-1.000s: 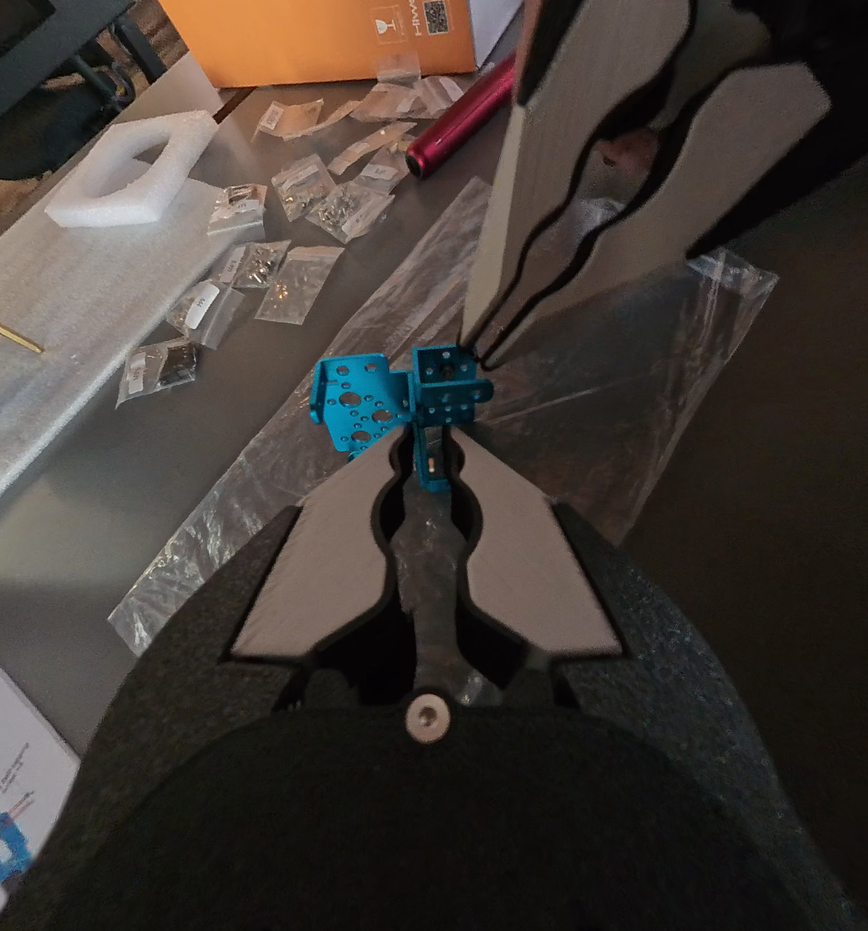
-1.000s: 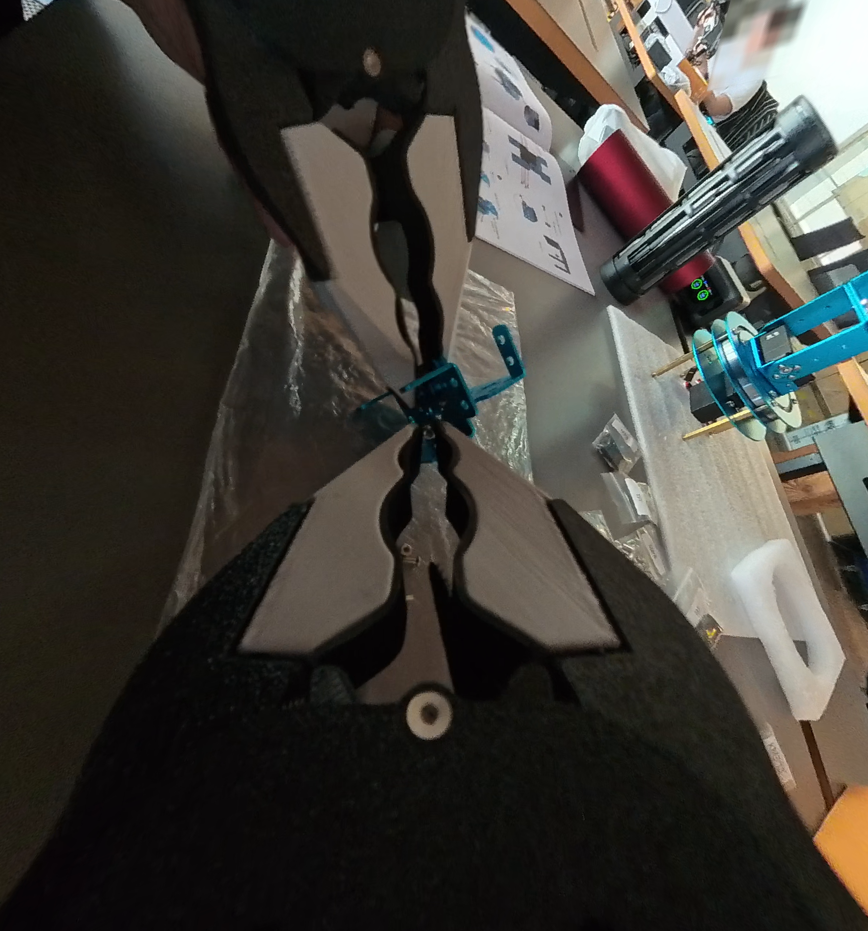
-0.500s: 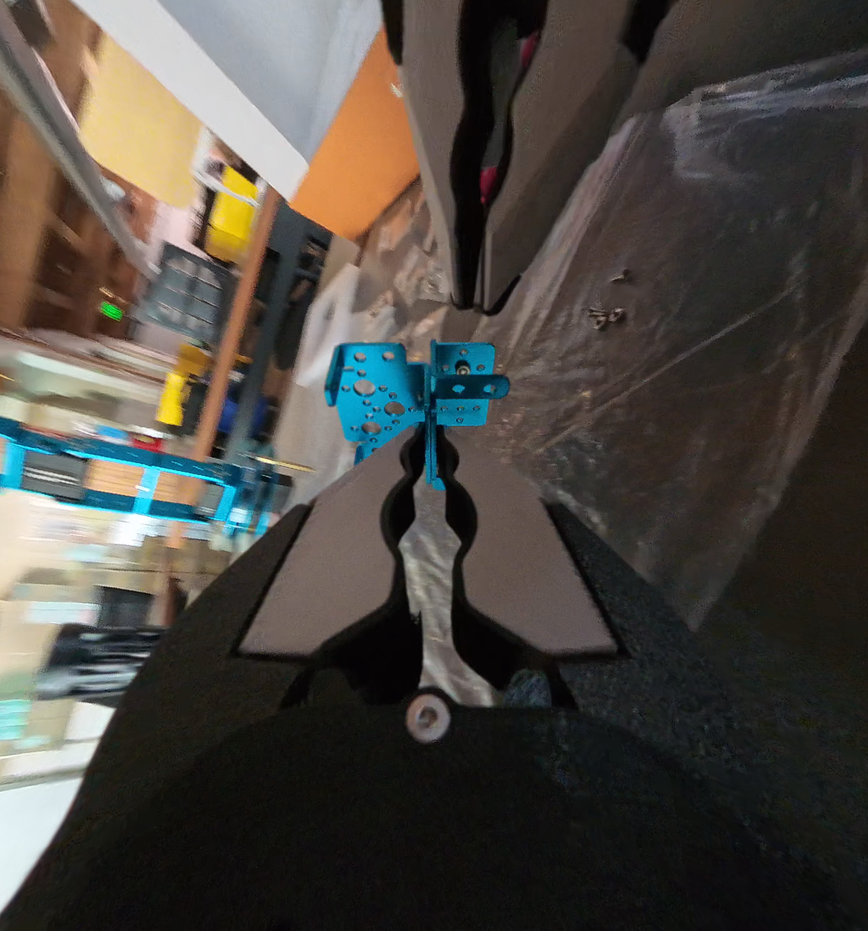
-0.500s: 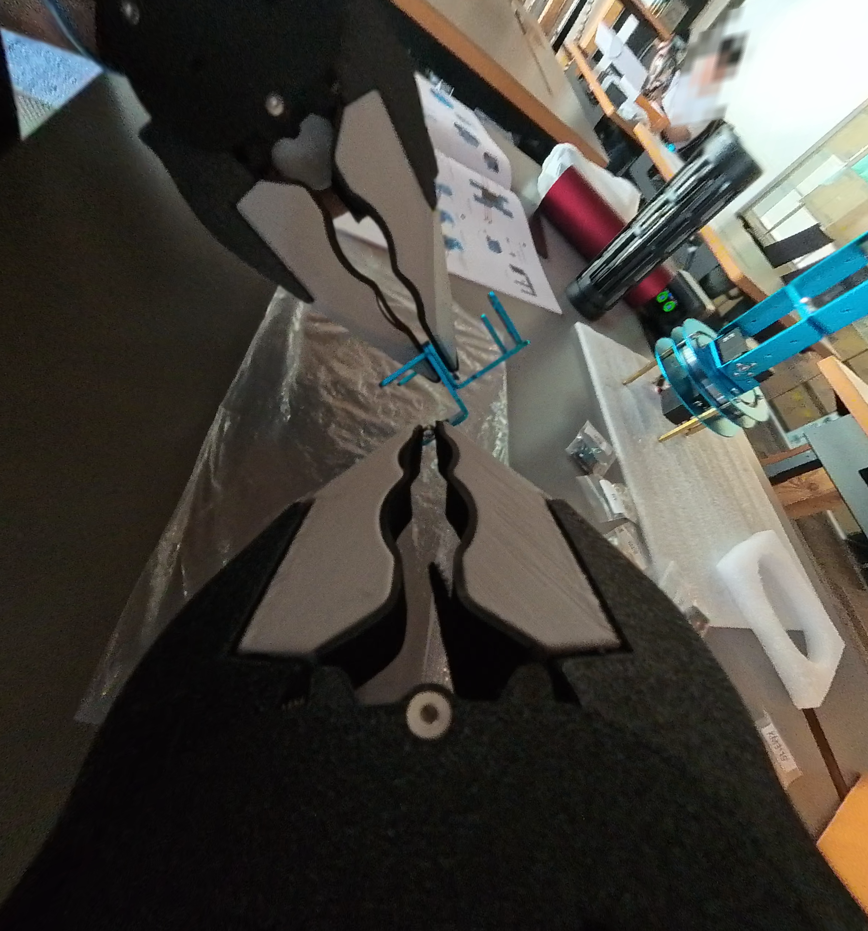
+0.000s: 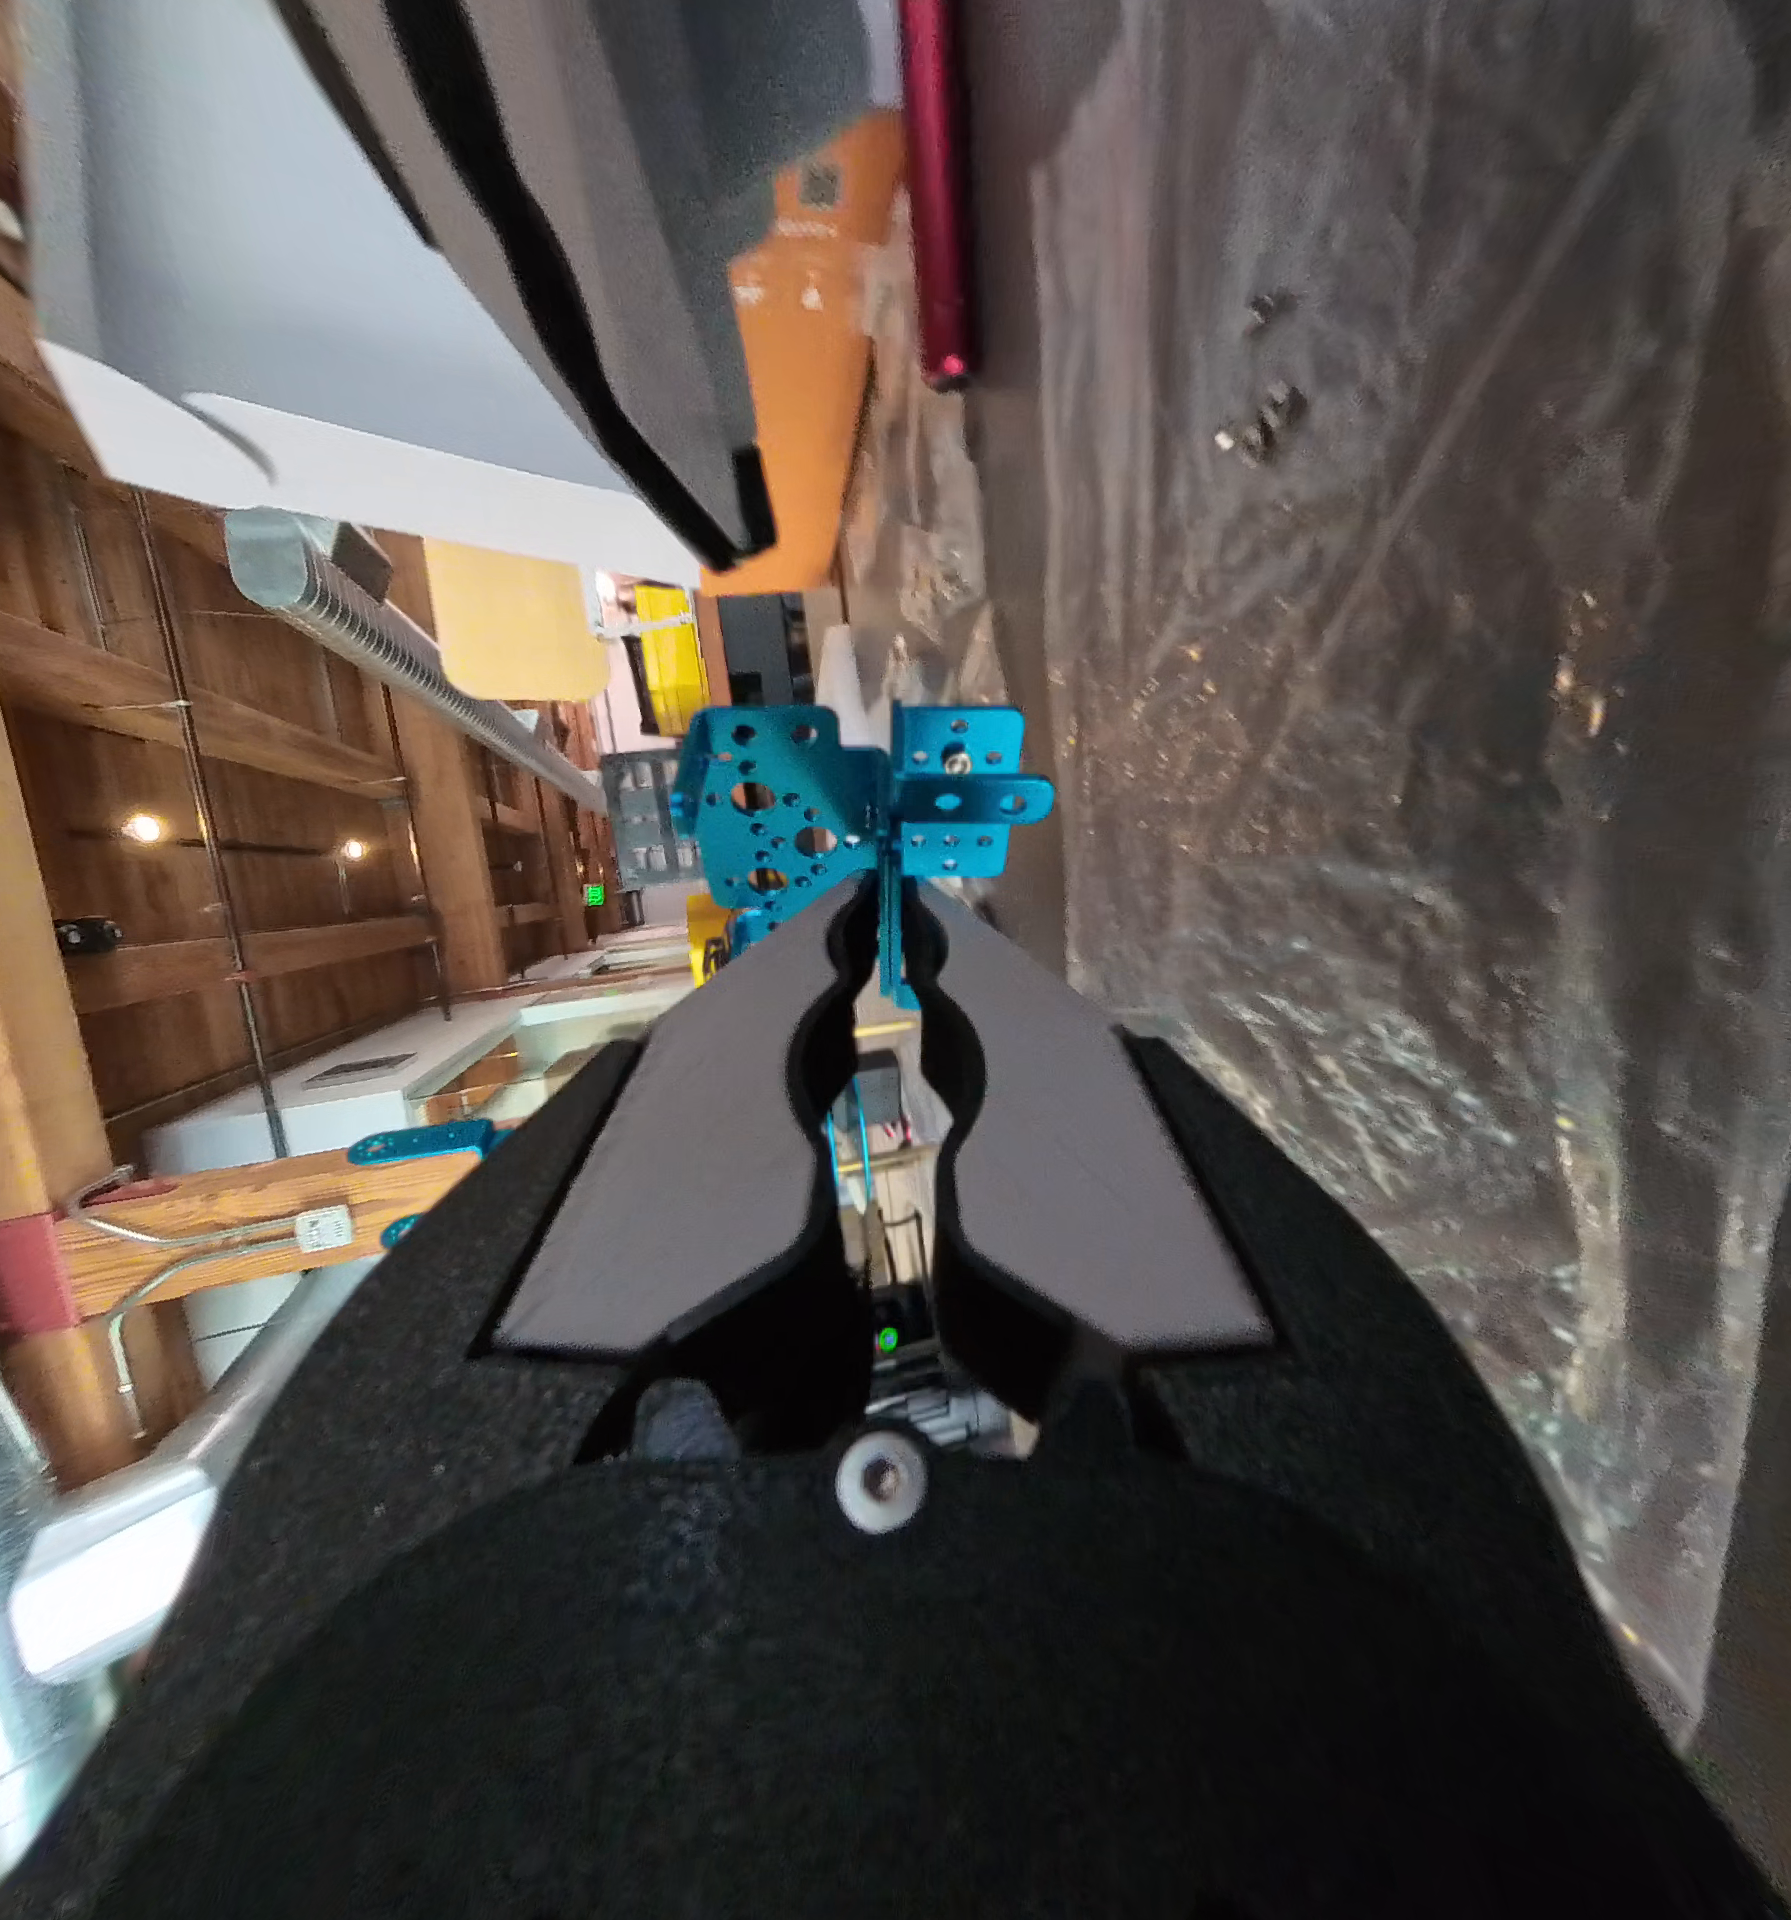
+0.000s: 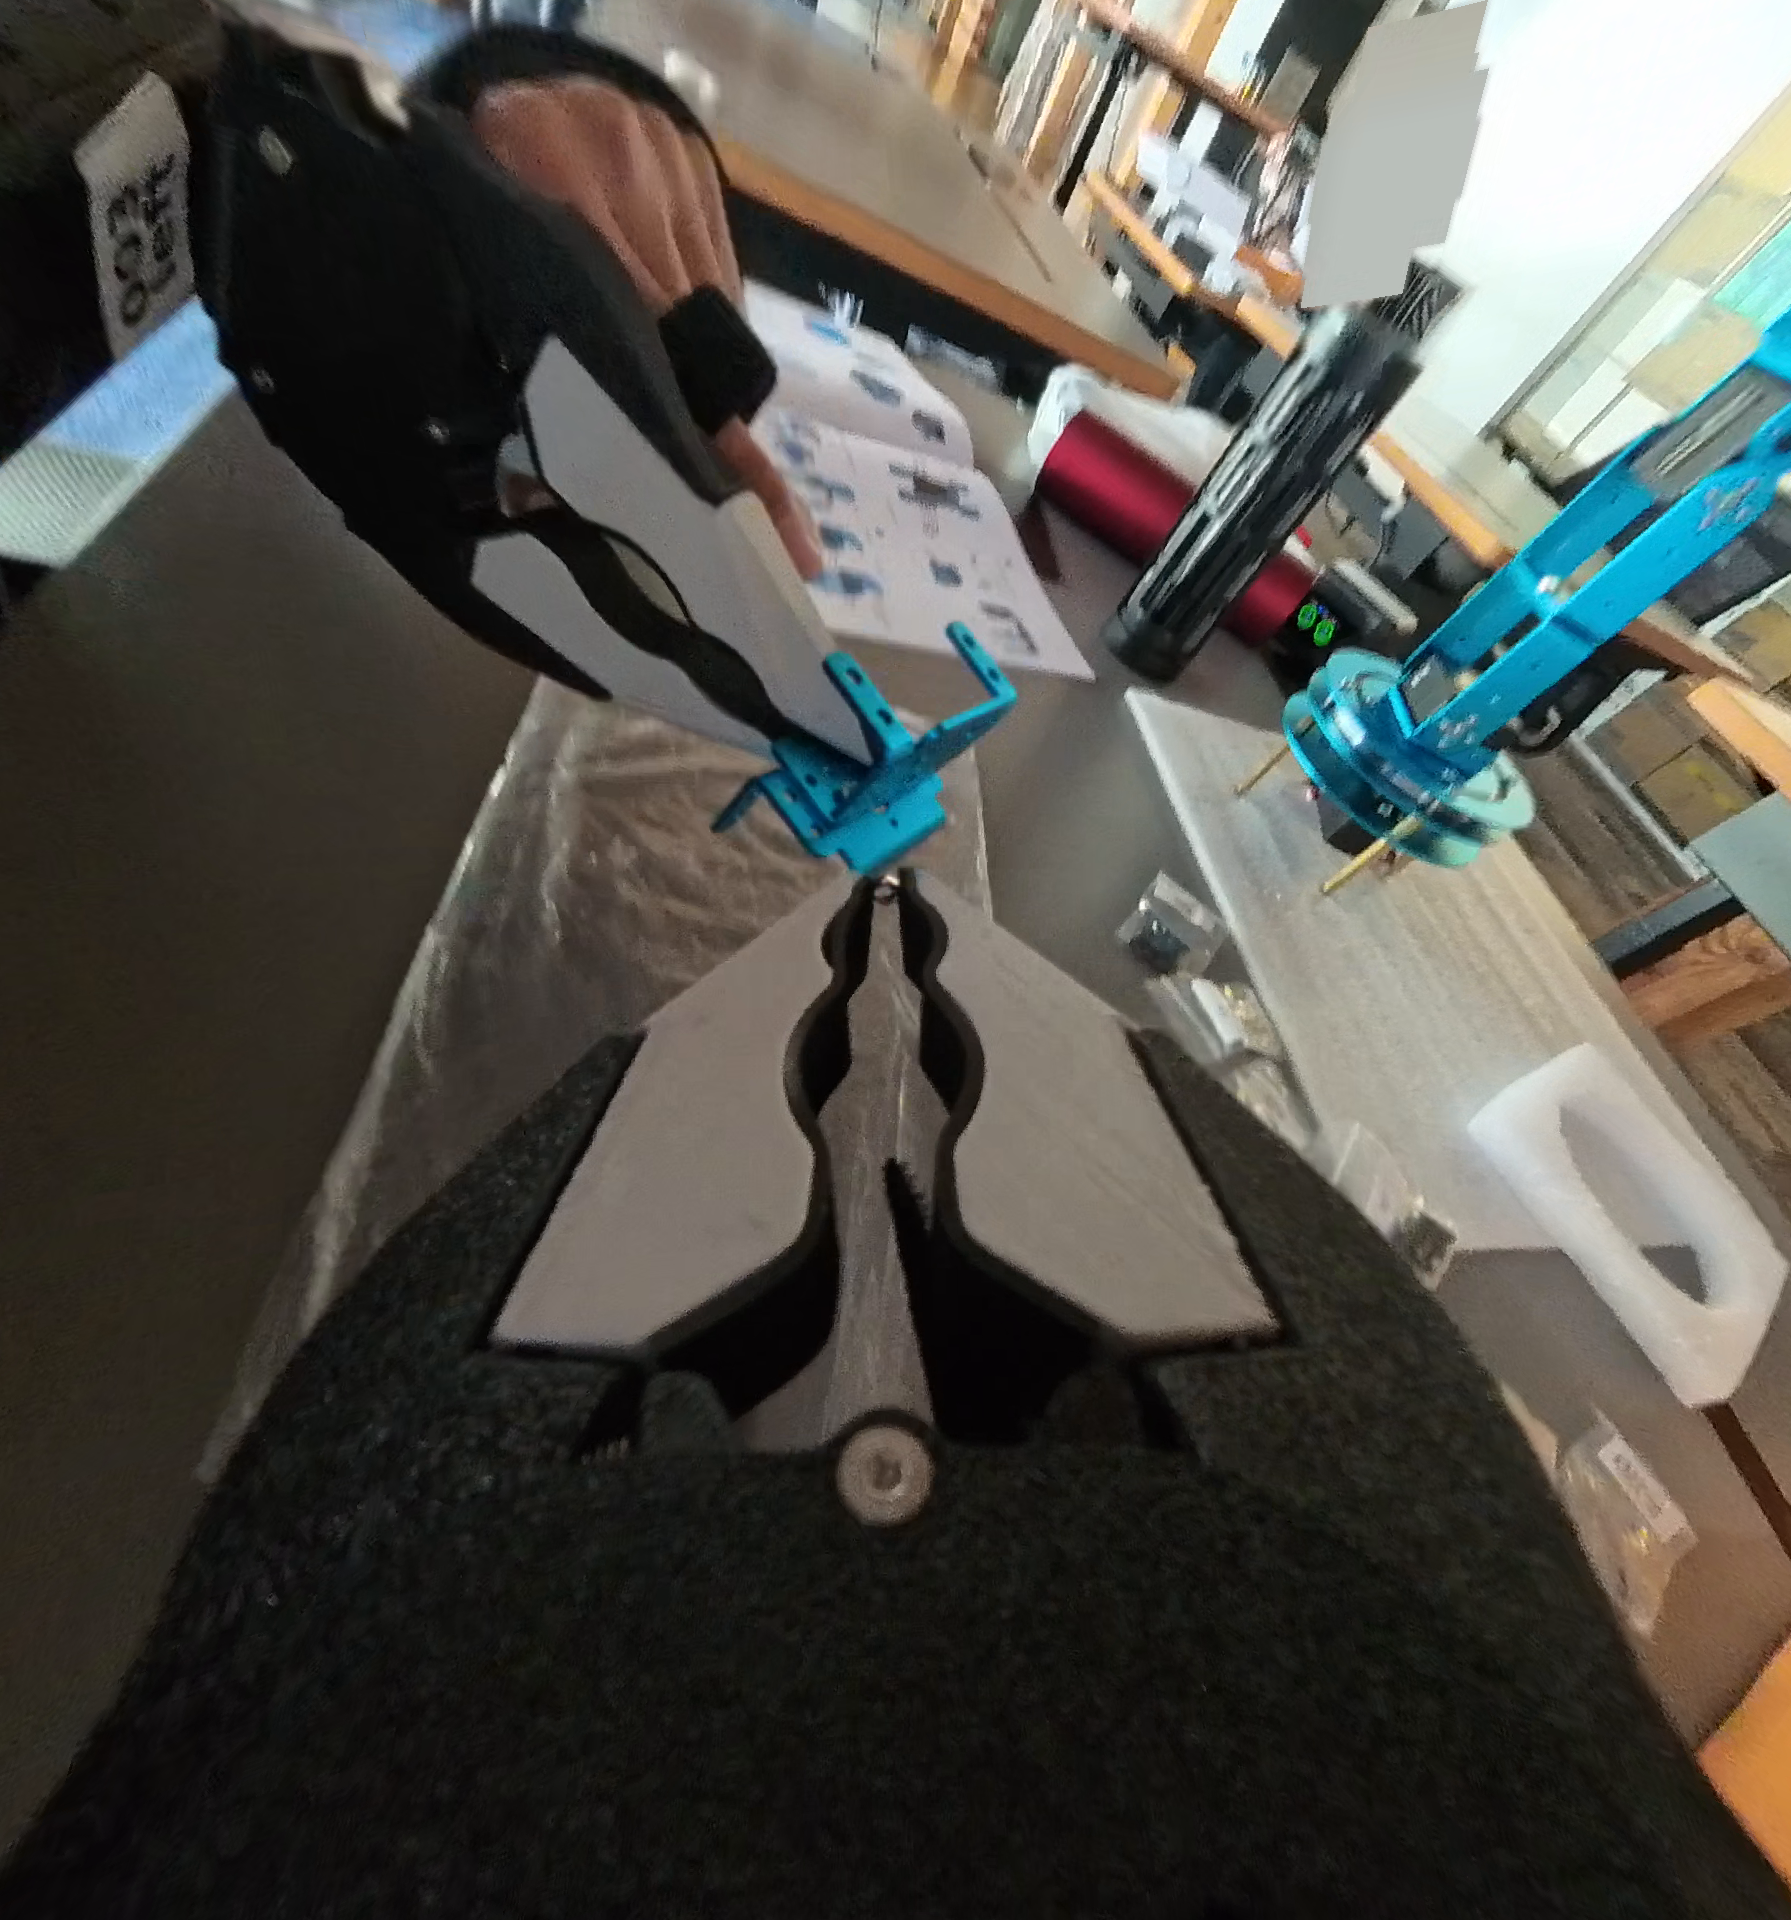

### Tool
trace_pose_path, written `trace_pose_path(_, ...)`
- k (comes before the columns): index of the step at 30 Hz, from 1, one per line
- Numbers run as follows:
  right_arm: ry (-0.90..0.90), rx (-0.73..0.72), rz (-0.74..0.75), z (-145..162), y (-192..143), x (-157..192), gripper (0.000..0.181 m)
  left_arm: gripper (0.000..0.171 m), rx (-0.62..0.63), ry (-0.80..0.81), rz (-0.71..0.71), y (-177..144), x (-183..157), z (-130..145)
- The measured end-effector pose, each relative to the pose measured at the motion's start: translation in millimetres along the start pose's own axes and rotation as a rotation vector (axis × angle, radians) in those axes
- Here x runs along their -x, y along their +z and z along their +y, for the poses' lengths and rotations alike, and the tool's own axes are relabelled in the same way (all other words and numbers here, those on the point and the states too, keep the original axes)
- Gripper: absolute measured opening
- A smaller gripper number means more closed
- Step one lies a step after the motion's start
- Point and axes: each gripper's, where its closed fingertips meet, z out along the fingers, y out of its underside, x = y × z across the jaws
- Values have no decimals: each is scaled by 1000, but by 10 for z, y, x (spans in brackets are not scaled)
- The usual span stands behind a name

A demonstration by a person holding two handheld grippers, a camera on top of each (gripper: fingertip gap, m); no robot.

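While raised above clear plastic sheet [image 6: 600, 894] on surface [image 6: 143, 831], left gripper [image 5: 886, 914] jaws clamp blue perforated bracket assembly [image 5: 849, 810]. Right gripper [image 6: 886, 883] just beside bracket's near edge, jaws narrow, pinching small screw [image 6: 886, 885]. Blue metal arm structure [image 6: 1493, 717] far right; white foam block [image 6: 1639, 1236] near right.

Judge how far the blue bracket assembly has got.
Done: blue perforated metal bracket assembly looks joined, one silver screw seated. In hand: left gripper clamps it; right gripper pinches a tiny metal fastener close by. Left: loose dark screws lie on the clear plastic sheet.
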Motion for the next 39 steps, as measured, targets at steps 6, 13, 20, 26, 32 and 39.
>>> trace_pose_path(6,68,69,-68,243,86,59,4,3,80,47,22,78,-291,118)
trace_pose_path(13,59,90,-72,285,89,72,4,4,82,-27,76,78,-435,104)
trace_pose_path(20,73,100,-82,329,91,72,4,11,68,-40,70,7,-549,67)
trace_pose_path(26,80,108,-87,354,94,72,4,26,34,-35,44,-14,-509,16)
trace_pose_path(32,88,107,-95,350,87,79,4,26,0,19,80,17,-575,-44)
trace_pose_path(39,94,108,-113,356,89,111,4,10,-19,33,59,46,-533,-67)
